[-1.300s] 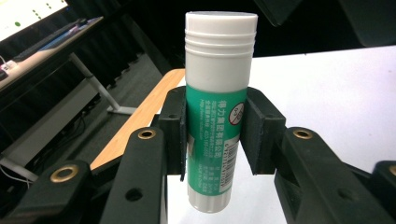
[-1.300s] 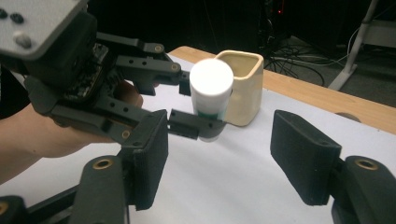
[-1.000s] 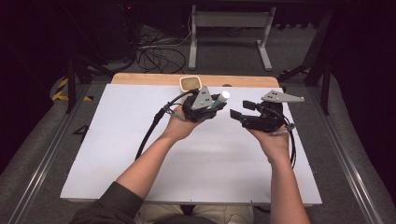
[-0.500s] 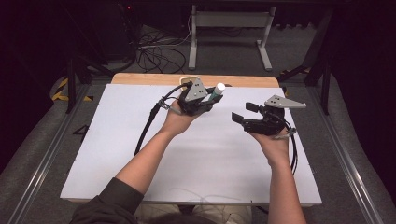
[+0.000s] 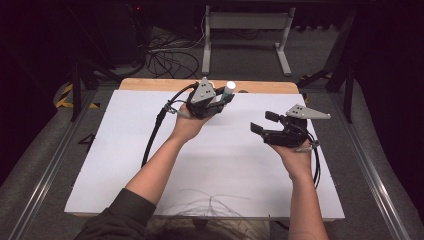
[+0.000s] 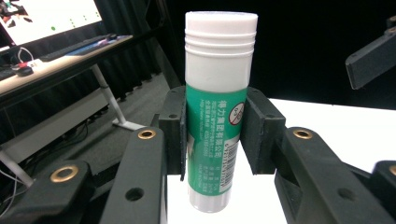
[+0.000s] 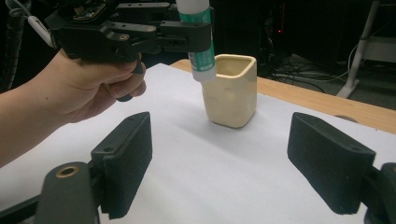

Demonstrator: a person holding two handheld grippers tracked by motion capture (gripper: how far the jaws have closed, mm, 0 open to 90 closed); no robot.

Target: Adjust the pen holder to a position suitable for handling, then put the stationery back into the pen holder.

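Since the earlier frames the left gripper (image 5: 220, 100) had carried the glue stick (image 5: 229, 90) forward toward the far edge of the table (image 5: 125, 165), while the right gripper (image 5: 265, 124) had drawn back toward the person and a little outward. Nearest to the person, the right gripper hung above the white surface with its jaws spread wide and nothing between them, well apart from the work. Beyond it, the left gripper had its jaws closed on the green middle of the glue stick (image 6: 217, 116), whose long axis stood upright, white cap on top and the lower end hanging free beneath the pads. Just beyond and below that lower end stood the cream cup (image 7: 230, 90), open mouth upward; in the right gripper view the glue stick (image 7: 200, 37) hung at the cup's near rim, not yet inside. The likely next move, lowering it in, would seem to need a small shift farther forward.
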